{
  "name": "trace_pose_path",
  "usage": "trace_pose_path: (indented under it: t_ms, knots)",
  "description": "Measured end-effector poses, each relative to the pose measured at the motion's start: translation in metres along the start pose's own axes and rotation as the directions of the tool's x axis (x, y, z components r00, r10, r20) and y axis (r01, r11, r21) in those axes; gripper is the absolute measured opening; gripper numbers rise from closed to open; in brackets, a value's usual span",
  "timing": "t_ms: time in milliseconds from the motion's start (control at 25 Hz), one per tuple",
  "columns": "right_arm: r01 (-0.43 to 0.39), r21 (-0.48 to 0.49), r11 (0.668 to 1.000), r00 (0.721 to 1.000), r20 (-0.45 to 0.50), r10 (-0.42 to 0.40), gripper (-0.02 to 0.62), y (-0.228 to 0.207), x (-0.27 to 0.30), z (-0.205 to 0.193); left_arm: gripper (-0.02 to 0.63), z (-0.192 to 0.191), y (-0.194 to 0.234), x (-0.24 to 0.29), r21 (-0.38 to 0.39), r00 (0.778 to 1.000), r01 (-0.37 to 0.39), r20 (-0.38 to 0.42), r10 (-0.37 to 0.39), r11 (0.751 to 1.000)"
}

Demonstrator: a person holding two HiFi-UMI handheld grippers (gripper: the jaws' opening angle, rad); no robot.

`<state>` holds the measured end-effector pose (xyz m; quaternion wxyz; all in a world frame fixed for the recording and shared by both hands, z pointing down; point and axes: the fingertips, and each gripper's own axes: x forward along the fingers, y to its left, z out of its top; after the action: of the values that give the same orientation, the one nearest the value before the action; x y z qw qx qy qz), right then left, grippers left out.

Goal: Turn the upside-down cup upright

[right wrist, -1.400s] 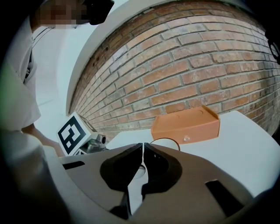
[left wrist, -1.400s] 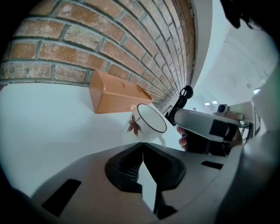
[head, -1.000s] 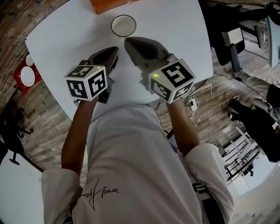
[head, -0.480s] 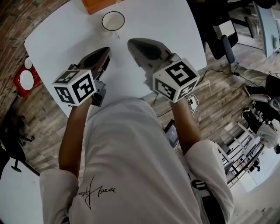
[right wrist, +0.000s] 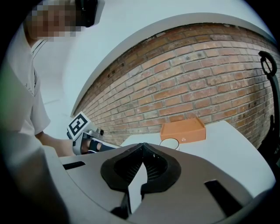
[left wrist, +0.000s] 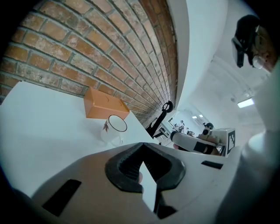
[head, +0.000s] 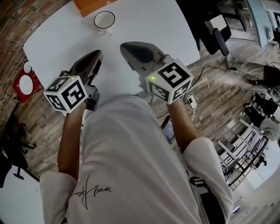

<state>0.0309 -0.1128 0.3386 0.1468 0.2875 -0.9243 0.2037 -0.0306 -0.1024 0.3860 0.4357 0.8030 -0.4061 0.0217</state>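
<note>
A white cup (head: 104, 19) with a dark rim and a small leaf print stands upright, mouth up, at the far side of the white table (head: 148, 22). It shows again in the left gripper view (left wrist: 114, 129) and the right gripper view (right wrist: 169, 143). My left gripper (head: 96, 55) and right gripper (head: 124, 45) hang side by side over the table's near part, well short of the cup. Both are shut with nothing between the jaws, whose tips meet in the left (left wrist: 142, 145) and right (right wrist: 142, 147) gripper views.
An orange box (head: 89, 5) lies just behind the cup, against the brick wall (right wrist: 197, 83). A red stand with white dishes (head: 22, 83) sits on the wood floor at left. Black office chairs (head: 216, 26) and cables stand off the table's right side.
Both grippers have drawn back from the cup toward my body, the left one down and to the left. The cup stays upright in place.
</note>
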Motion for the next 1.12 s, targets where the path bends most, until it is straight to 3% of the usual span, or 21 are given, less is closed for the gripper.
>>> trace_pose_path:
  t_ms: [520,1120]
  knots:
    - [0.026,-0.007,1.000,0.997,0.068,-0.026,0.020,0.027,-0.040,0.002,0.009,0.001,-0.035,-0.032,0.055,0.995,0.008,0.100,-0.013,0.998]
    - [0.060,-0.007,0.998,0.991,0.122,-0.058,0.020,0.066,-0.075,-0.004,0.009,-0.003,-0.073,-0.068,0.118,0.987,0.031,0.154,-0.049,0.993]
